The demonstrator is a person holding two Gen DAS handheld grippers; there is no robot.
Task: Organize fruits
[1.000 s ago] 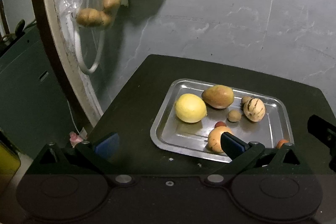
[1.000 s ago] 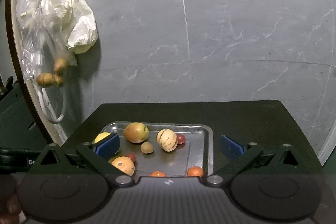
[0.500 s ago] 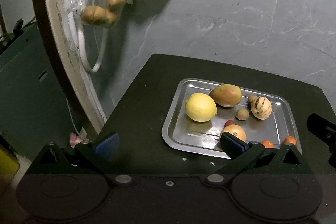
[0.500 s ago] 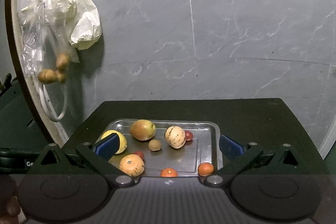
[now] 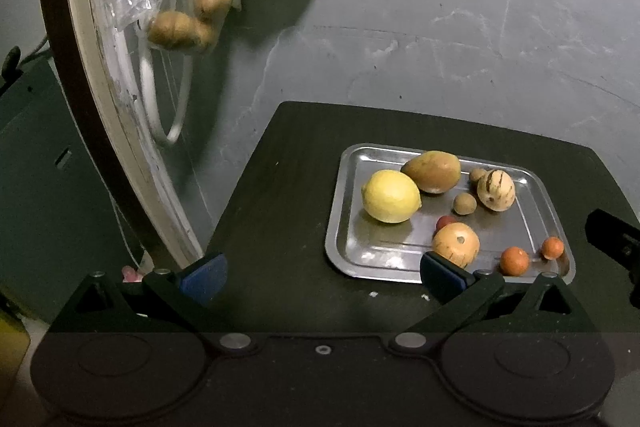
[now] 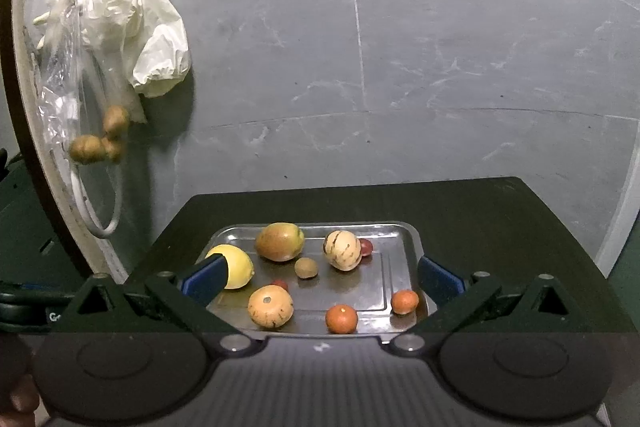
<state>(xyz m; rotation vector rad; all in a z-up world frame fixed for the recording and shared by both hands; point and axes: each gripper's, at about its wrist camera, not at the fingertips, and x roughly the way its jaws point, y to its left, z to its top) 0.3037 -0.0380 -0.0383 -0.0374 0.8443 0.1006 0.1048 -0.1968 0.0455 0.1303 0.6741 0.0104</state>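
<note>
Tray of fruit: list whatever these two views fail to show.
- Lemon: left part hidden by a finger, right wrist view.
- Tray: near rim behind the gripper body, both views.
- Small red fruit: mostly behind the striped fruit, kind unclear.

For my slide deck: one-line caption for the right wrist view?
Open right gripper hovers before a metal tray of assorted fruits on a dark table.

Dim room: grey marbled wall [image 6: 440, 67] behind a dark, perhaps wooden table [image 6: 480, 219]
</note>
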